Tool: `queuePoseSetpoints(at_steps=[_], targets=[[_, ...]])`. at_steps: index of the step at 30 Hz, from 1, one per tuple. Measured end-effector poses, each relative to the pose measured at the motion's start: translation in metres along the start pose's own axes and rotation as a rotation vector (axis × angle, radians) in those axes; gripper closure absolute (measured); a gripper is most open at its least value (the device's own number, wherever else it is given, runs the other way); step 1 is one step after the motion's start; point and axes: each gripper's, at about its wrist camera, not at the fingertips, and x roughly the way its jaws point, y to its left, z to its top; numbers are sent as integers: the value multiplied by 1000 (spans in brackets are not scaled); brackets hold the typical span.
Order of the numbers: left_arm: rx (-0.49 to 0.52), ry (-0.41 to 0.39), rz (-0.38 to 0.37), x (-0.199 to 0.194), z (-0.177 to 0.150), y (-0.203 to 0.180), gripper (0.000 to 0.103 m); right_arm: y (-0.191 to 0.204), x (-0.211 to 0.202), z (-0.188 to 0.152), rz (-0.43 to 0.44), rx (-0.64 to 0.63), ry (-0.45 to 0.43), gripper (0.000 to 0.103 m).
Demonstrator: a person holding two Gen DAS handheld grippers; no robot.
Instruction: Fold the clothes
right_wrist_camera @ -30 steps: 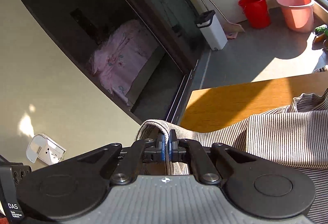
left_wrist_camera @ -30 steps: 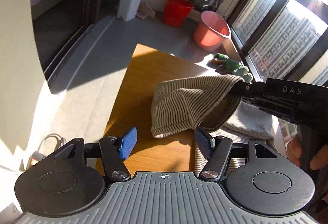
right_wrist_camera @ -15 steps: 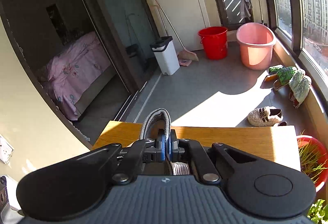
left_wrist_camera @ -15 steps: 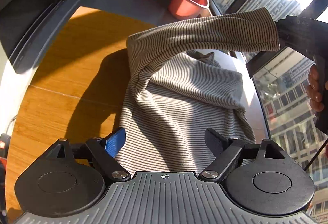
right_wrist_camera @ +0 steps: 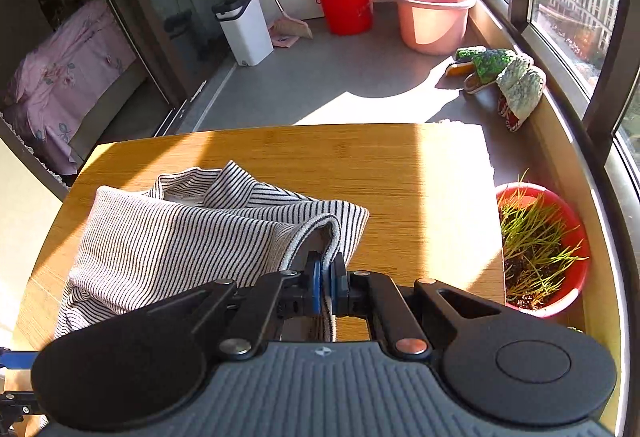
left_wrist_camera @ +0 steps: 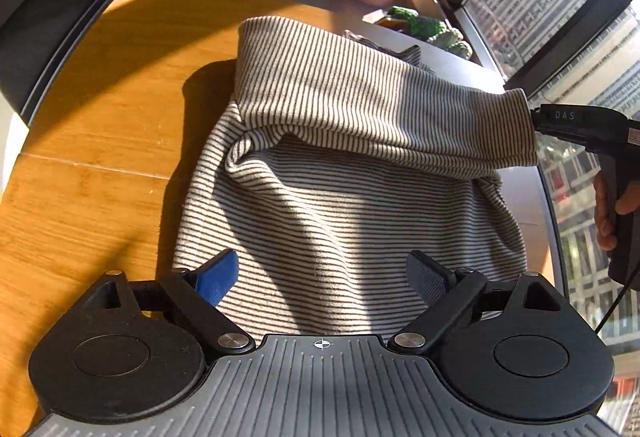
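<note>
Red bucket, pink basin, potted grass.

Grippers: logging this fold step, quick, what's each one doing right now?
Left gripper: open, empty, over the striped shirt.
Right gripper: closed on the shirt's sleeve cuff.

Counted items: 1 striped garment on 1 wooden desk; 2 grippers, left and right. On the floor: 1 red bucket, 1 pink basin, 1 white bin, 1 broom, 1 red pot of grass. Slipper count by the window is unclear.
</note>
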Motion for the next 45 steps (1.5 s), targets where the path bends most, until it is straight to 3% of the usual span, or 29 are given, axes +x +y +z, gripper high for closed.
queuePoseSetpoints(at_steps=[4,6,7,9,13,14,16,19,23,25,29,34,36,37,39,45], targets=[[16,-43,16,5,20,-4,8,-15,0,-8,-114,0,-4,91],[27,-62,20,7,29,-6,8,-20,-8,-9,-115,16,-11,84],[32,-71,23,8,34,-7,8,-22,-12,-8,-82,38,-19,78],[45,-88,28,13,43,-10,8,-26,-21,-6,-10,88,-43,50],[84,-99,64,33,60,-17,8,-23,-17,-6,64,176,-63,39],[94,-98,77,40,64,-18,8,-22,-11,-7,72,205,-49,27],[109,-94,104,51,70,-20,8,-22,2,-9,88,263,-22,25],[124,-87,134,57,75,-20,8,-19,-4,-9,55,279,-85,25],[138,-81,142,60,77,-19,7,-13,-31,-8,-82,210,-180,25],[148,-78,140,60,76,-19,6,-12,-40,-7,-55,191,-188,24],[167,-72,138,61,74,-18,6,-5,-26,-8,26,193,-123,18],[167,-67,139,62,72,-14,5,-5,21,-20,74,294,10,21],[171,-66,138,62,70,-12,5,-3,26,-22,110,310,32,52],[172,-66,138,62,69,-11,4,1,23,-21,92,271,22,57],[171,-66,135,61,68,-8,4,9,12,-18,80,204,-7,79],[129,-80,123,57,72,4,4,17,-30,3,129,120,-138,86]])
